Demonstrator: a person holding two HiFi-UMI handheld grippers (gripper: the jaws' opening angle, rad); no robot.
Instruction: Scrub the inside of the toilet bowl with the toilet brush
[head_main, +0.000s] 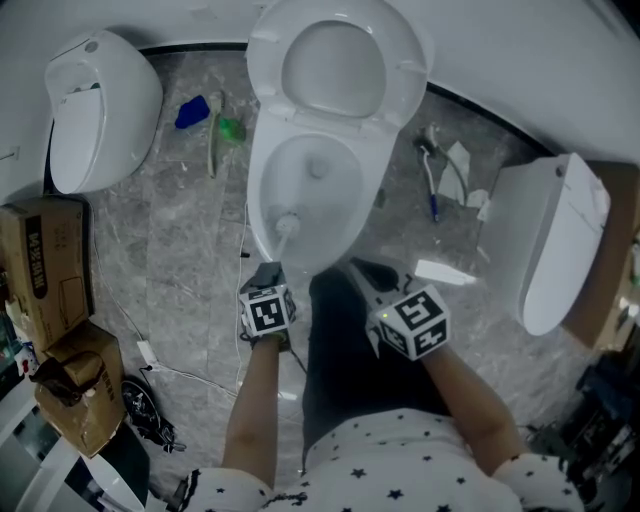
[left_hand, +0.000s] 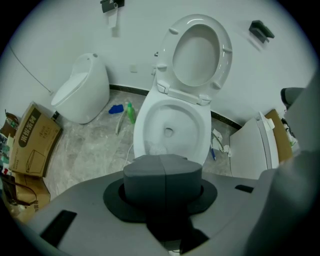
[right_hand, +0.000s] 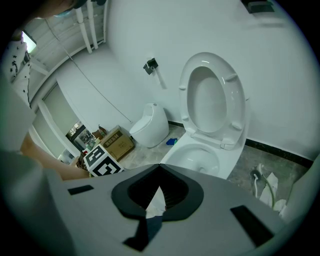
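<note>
The white toilet (head_main: 262, 175) stands ahead with seat and lid (head_main: 335, 70) raised; in the left gripper view its bowl (left_hand: 192, 125) is straight in front. The toilet brush's white head (head_main: 287, 222) rests low inside the bowl on the near left wall, and a pale bit of it (left_hand: 154, 148) shows just past the jaws. My left gripper (head_main: 271, 270) (left_hand: 164, 167) is shut on the brush handle, which its pads hide. My right gripper (head_main: 366, 272) (right_hand: 159, 192) hovers open over the bowl's front right rim, holding nothing.
Another white fixture (head_main: 100, 110) stands at the left and a third (head_main: 550, 240) at the right. Cardboard boxes (head_main: 45, 265) crowd the left edge. A blue object (head_main: 192, 112) and green bottle (head_main: 230, 128) lie left of the toilet. A hose and small tools (head_main: 432, 170) lie to its right.
</note>
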